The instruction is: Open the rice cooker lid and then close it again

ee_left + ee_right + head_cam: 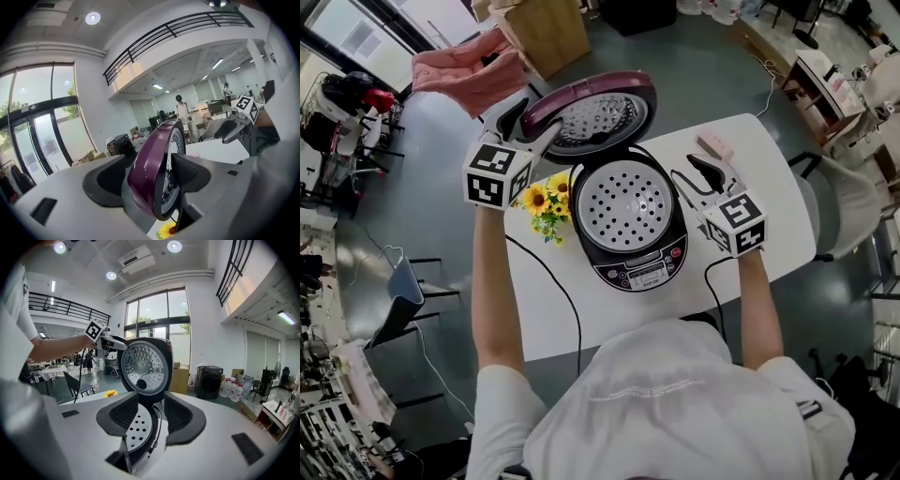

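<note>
The white desk (769, 187) fills the middle of the head view. The rice cooker (642, 272) sits at its centre, and its lid (591, 112) stands swung up and back toward the top of the frame. A perforated tray (626, 204) covers the pot.

I cannot read the print on the front control panel (645, 274), which only the head view shows; it is too small. The only clear markings are the square patterns on the cubes (495, 173).

My left gripper (530, 127) is at the lid's left rim, jaws spread wide with the purple rim between them. Its own view shows the lid edge-on, with the left pad clear of it.

My right gripper (694, 176) hangs just right of the cooker body, jaws partly spread and pinching nothing. Only its view shows the lid's perforated metal inner face head-on.

Yellow flowers (546, 202) sit left of the cooker, and a small pink item (715, 145) lies at its upper right.
</note>
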